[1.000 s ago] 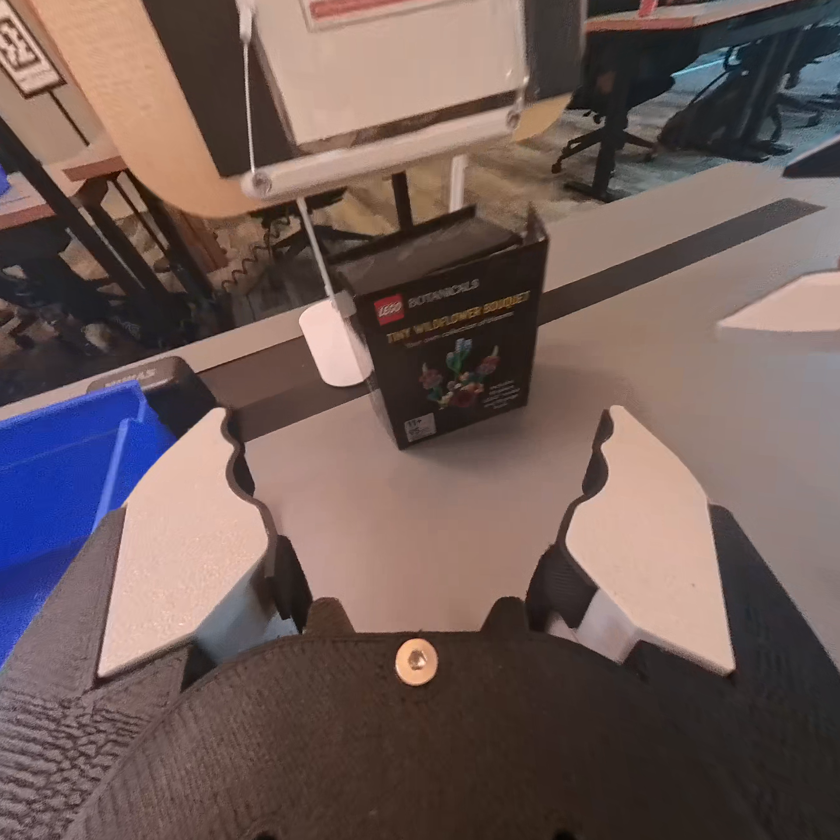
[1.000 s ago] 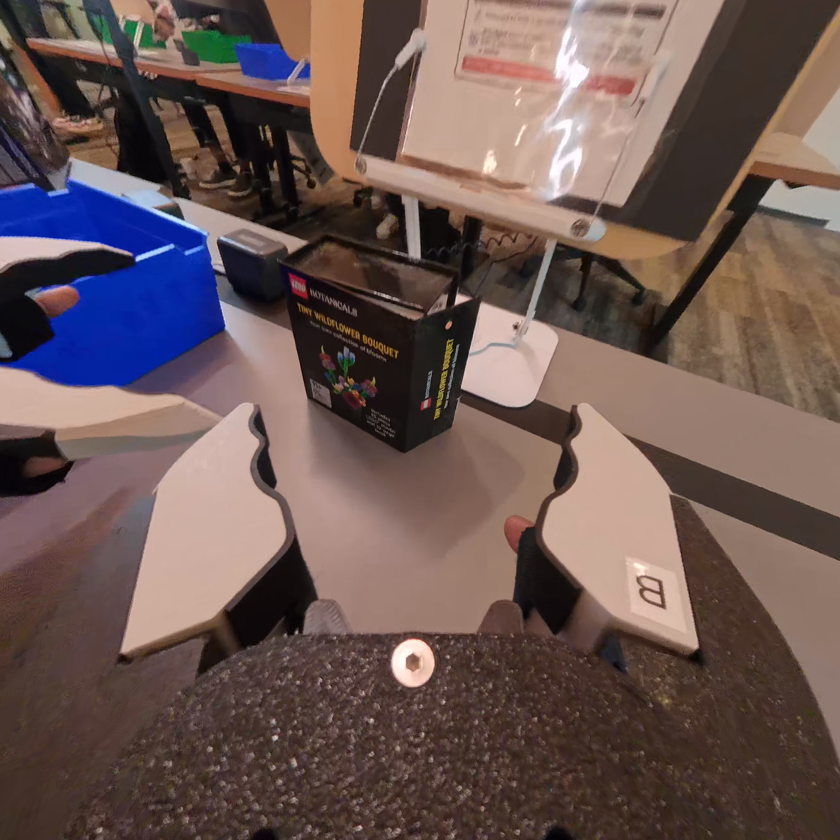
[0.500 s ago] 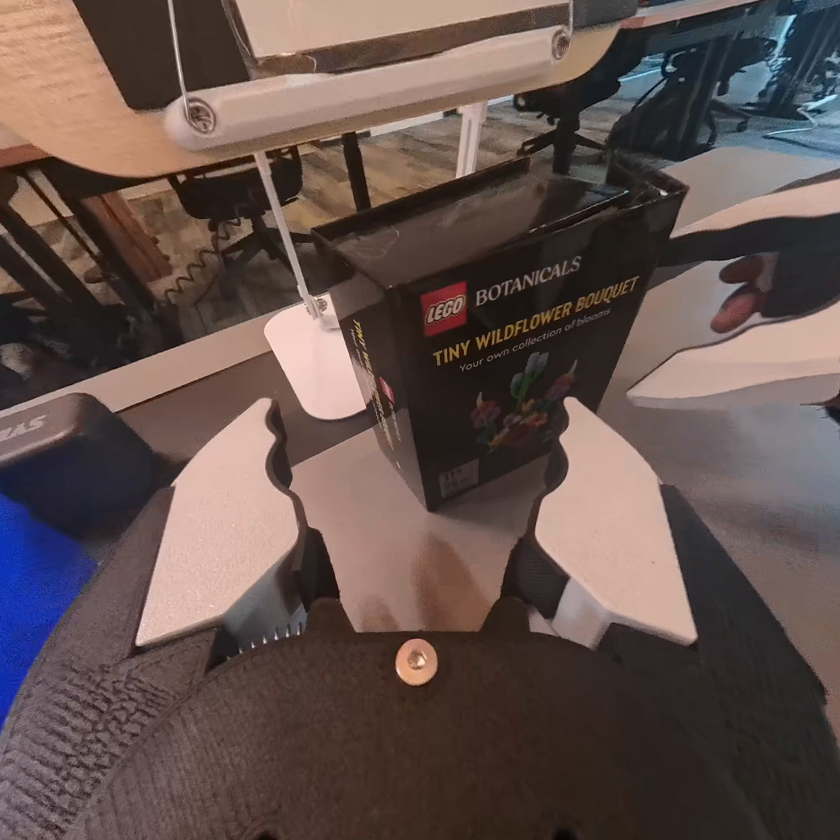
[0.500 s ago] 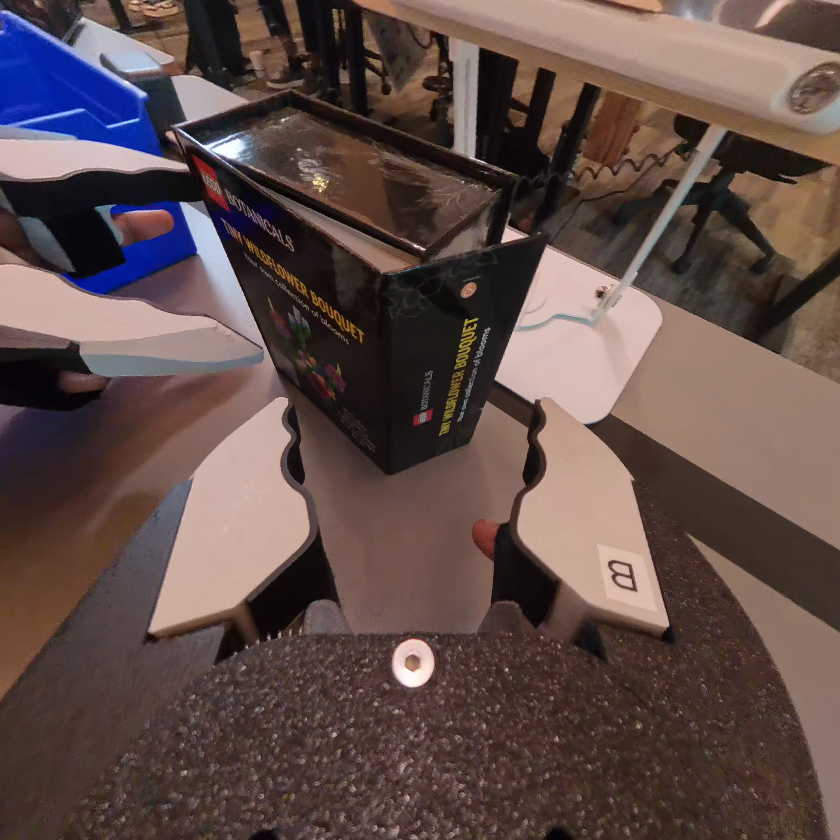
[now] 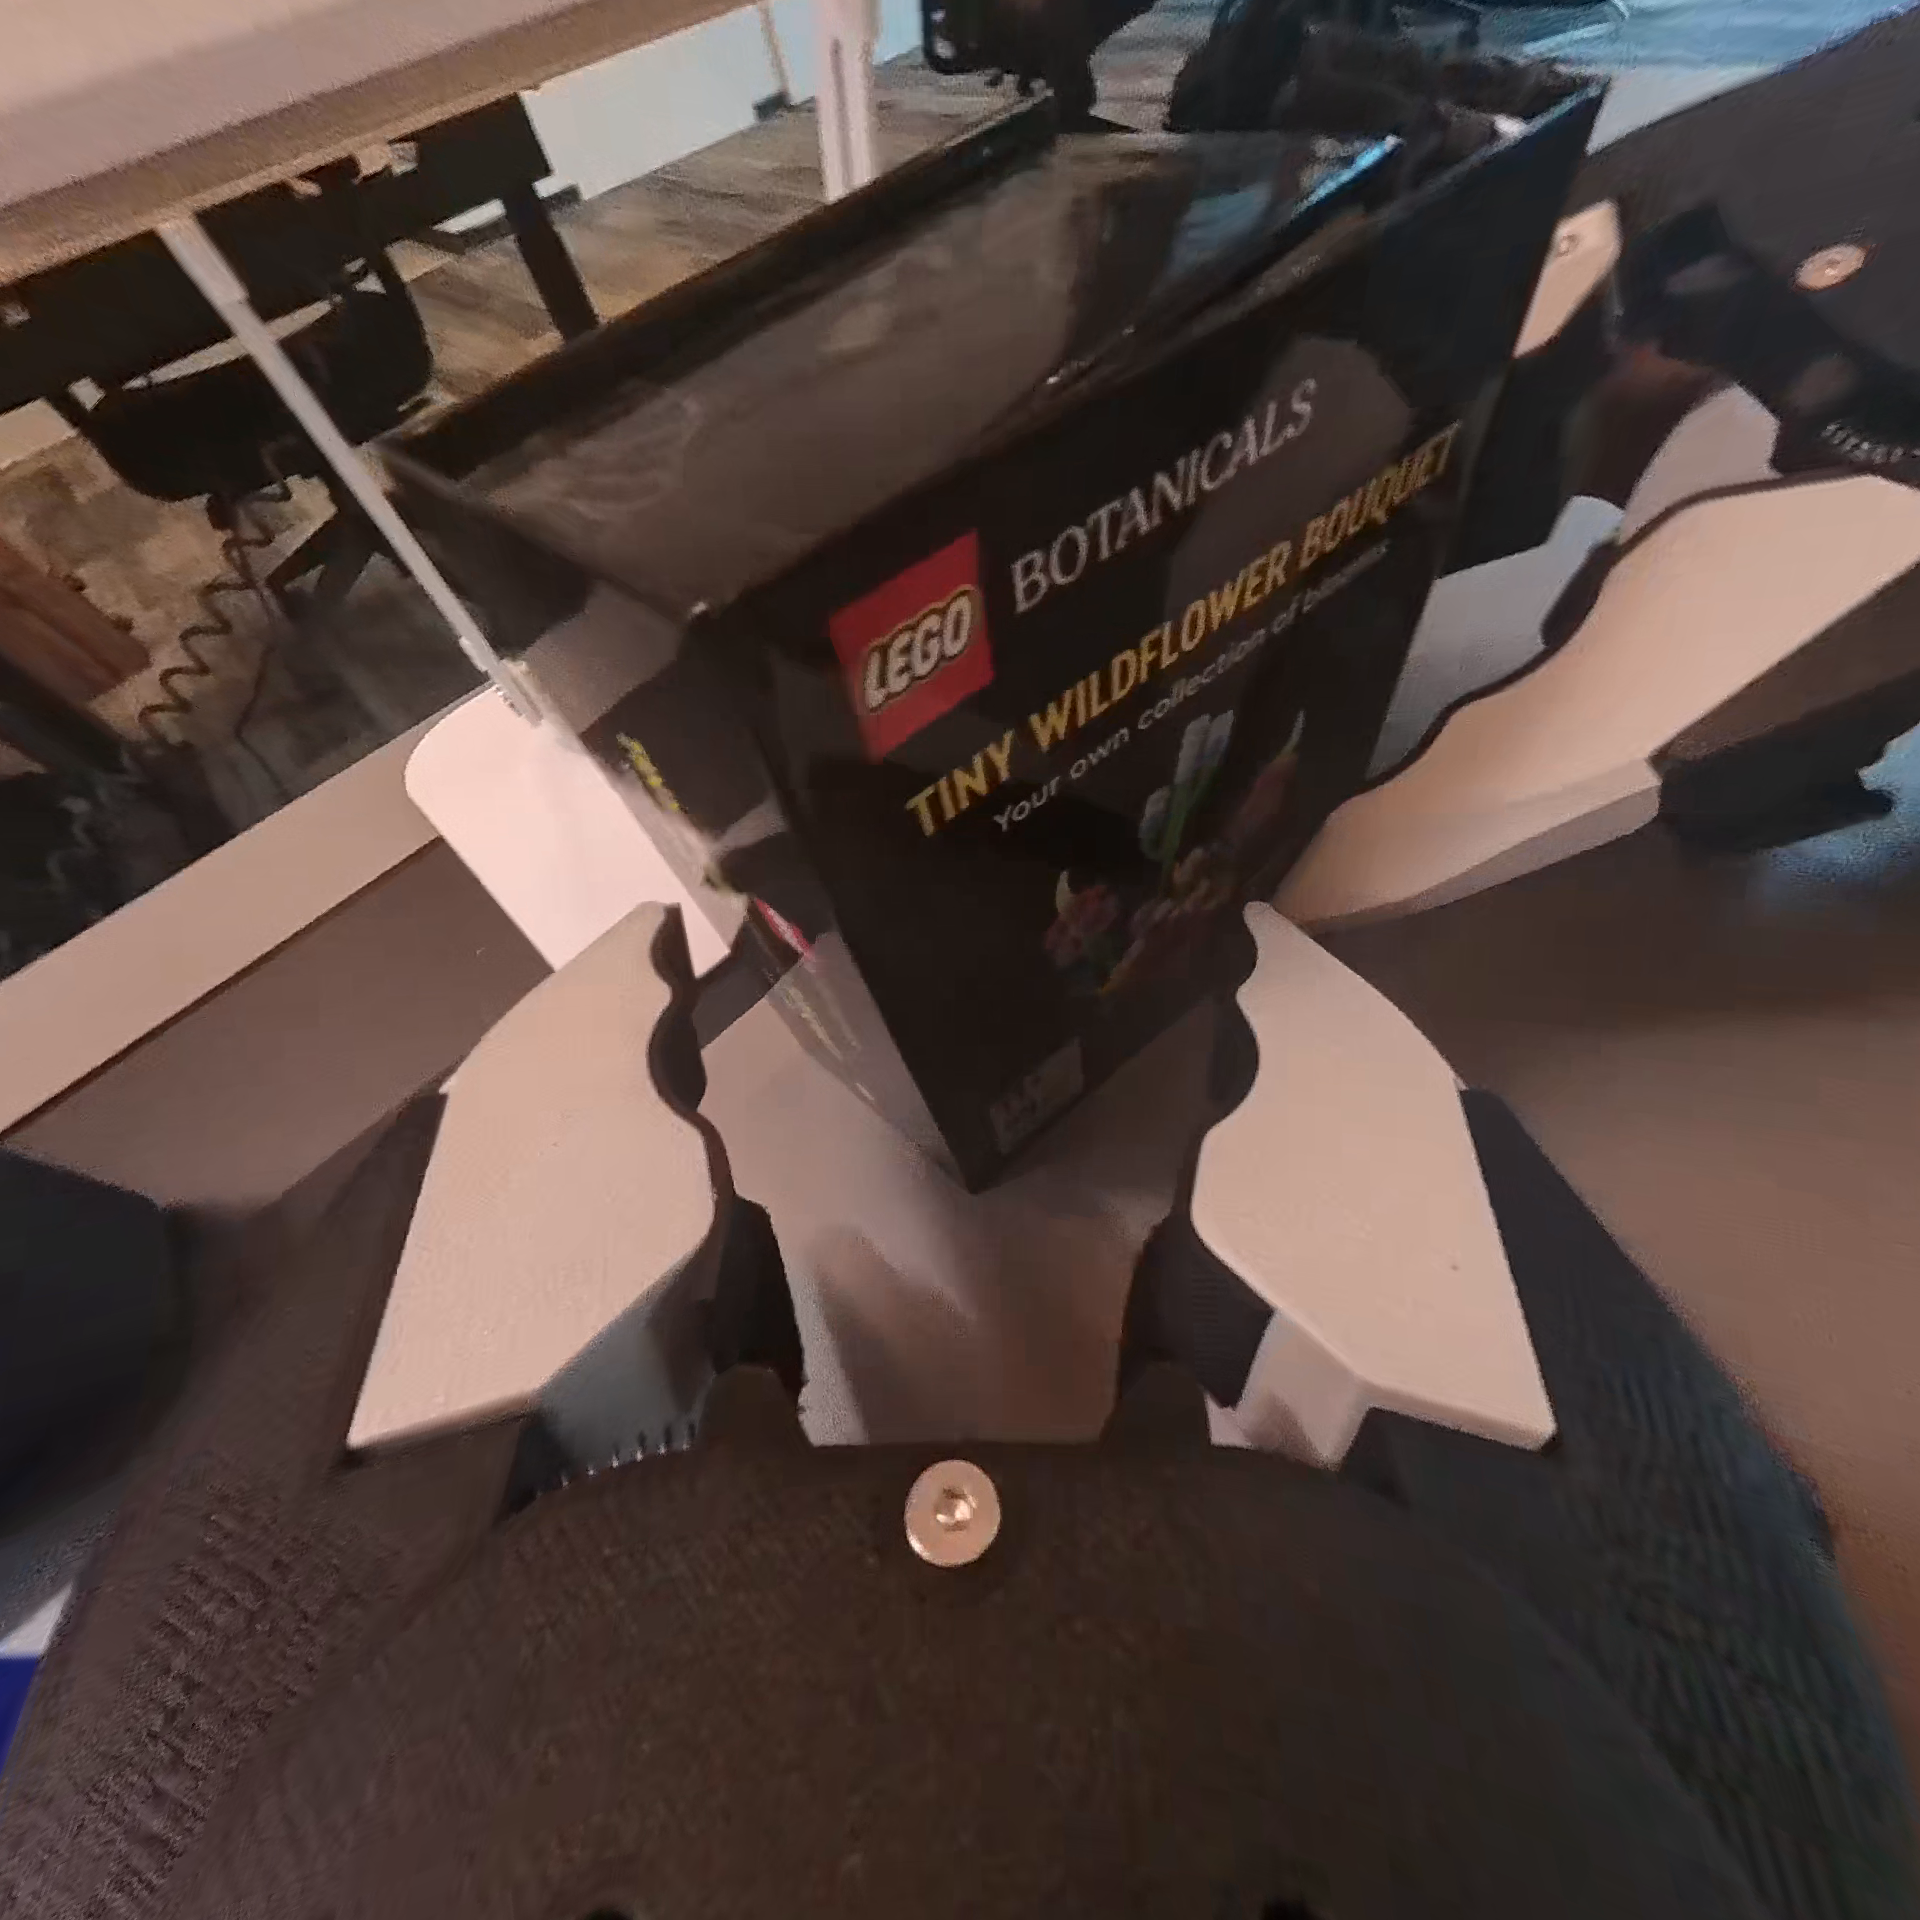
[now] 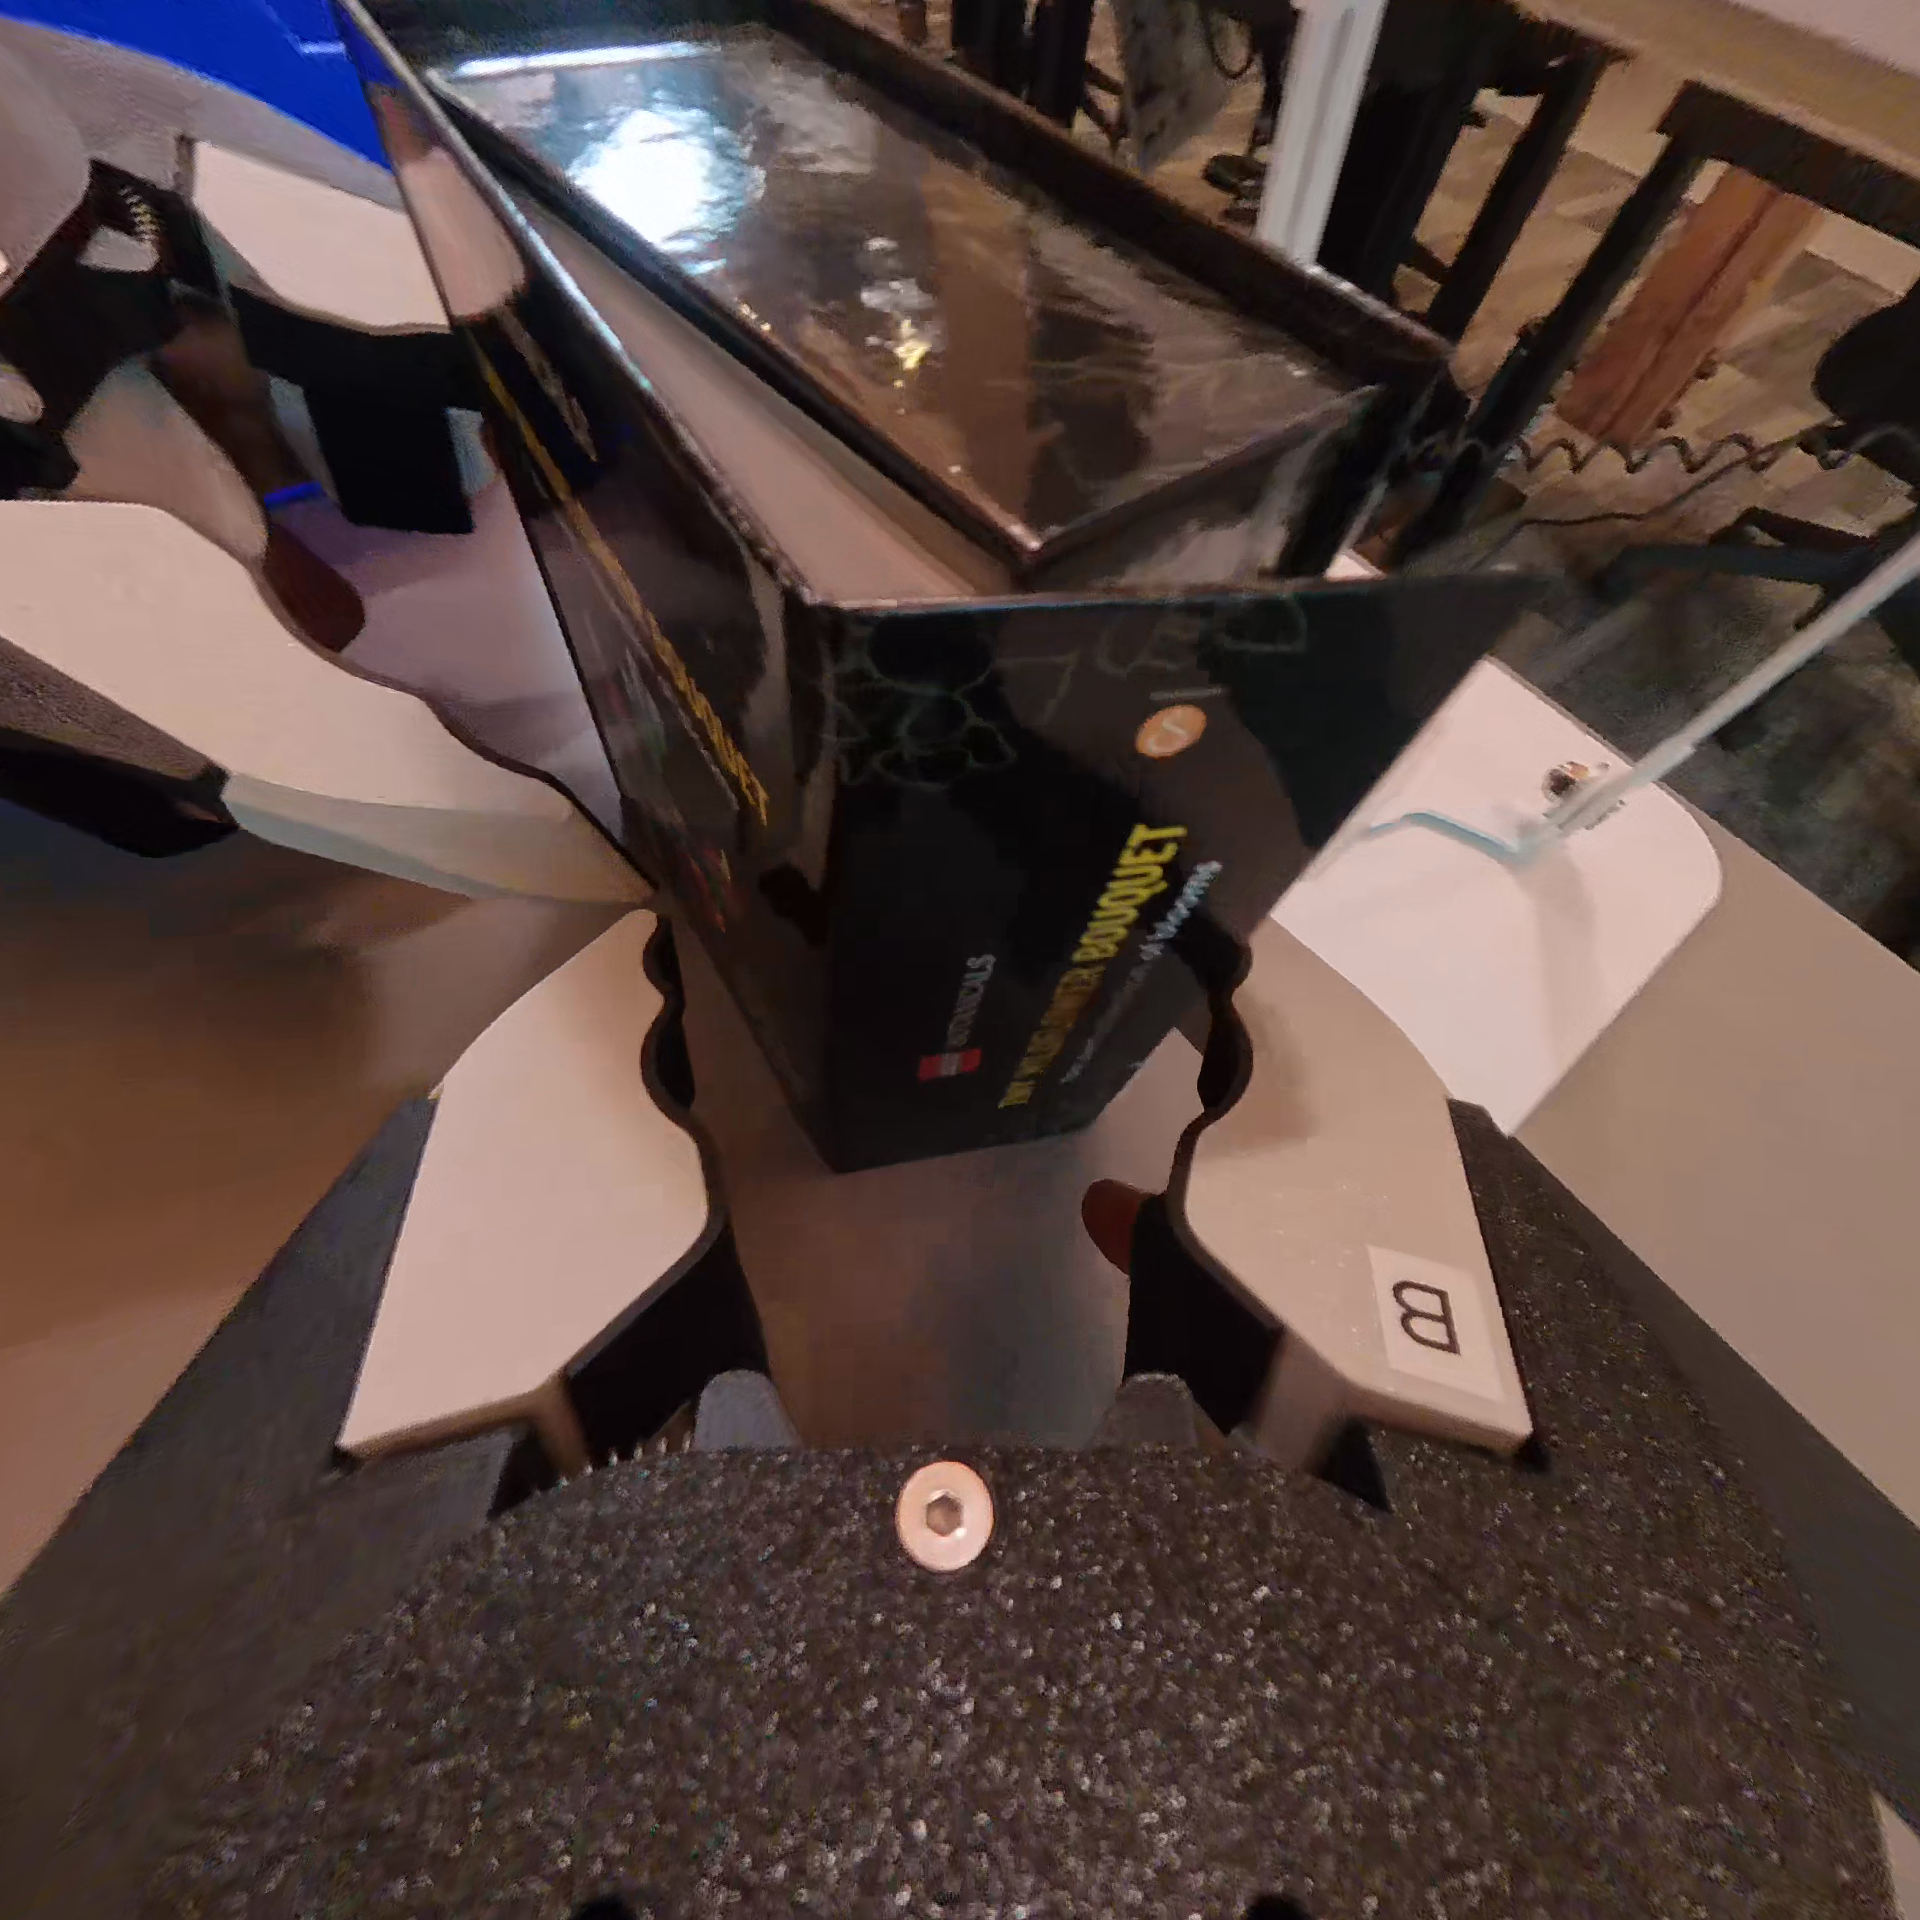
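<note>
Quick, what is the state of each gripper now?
Left gripper: jaws apart around a corner of the black box; grip cannot be told.
Right gripper: jaws apart around the box's narrow end; grip cannot be told.

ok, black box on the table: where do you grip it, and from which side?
Grip the black box low on its narrow end, jaws across the two broad faces. That is the slimmer span. Come in level from the end facing the right gripper, below the open top flap.

You've brought both grippers in from well back, jaws narrowed, left gripper (image 5: 961, 1029) and right gripper (image 6: 940, 1029) now each straddling a corner of the black box (image 5: 1091, 727).
</note>
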